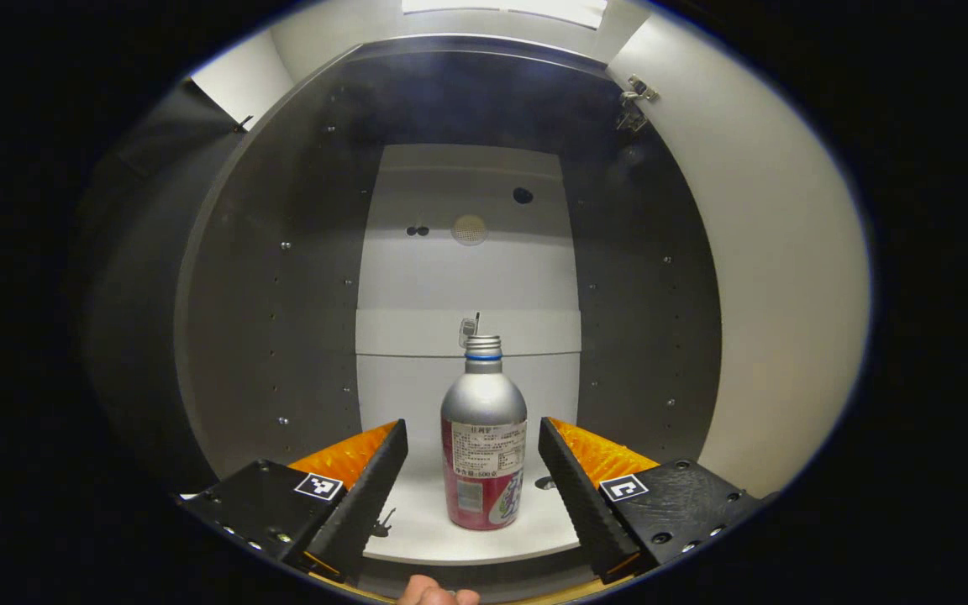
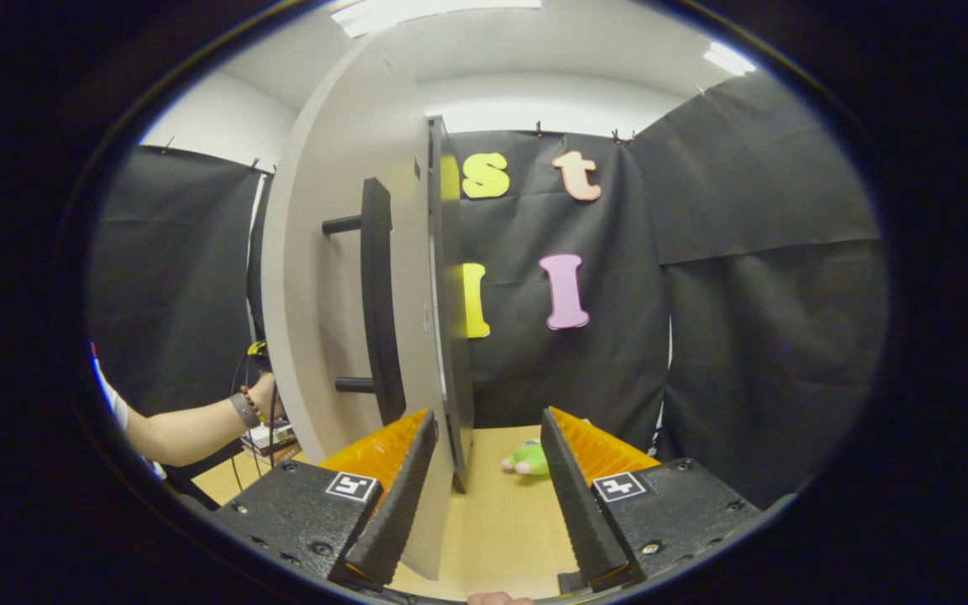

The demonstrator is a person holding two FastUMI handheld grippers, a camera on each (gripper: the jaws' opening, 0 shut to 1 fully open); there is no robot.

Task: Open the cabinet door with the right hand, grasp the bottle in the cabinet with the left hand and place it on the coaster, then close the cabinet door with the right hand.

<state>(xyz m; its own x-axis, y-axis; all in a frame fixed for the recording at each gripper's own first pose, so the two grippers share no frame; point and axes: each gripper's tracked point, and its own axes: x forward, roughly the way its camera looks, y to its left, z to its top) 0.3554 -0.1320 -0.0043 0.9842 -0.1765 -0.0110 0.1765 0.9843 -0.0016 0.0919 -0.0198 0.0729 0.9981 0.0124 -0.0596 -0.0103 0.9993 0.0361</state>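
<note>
Now the left gripper (image 1: 473,449) stands spread wide inside the cabinet (image 1: 282,252), its fingers flanking the bottle (image 1: 484,445) without touching it. The bottle stands upright, alone on the pale cabinet floor. If one finger closes off-centre, it would likely nudge the bottle and tip it. The right gripper (image 2: 484,458) is spread too, straddling the near edge of the swung-out cabinet door (image 2: 341,277), its handle (image 2: 381,302) at left. A small green toy (image 2: 528,458) lies farther off on the table (image 2: 501,521).

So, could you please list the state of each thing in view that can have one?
cabinet door: swung open.
bottle: upright on the cabinet floor, capped, not yet gripped.
left gripper: open, fingers either side of the bottle.
right gripper: open, fingers straddling the door's edge.
</note>
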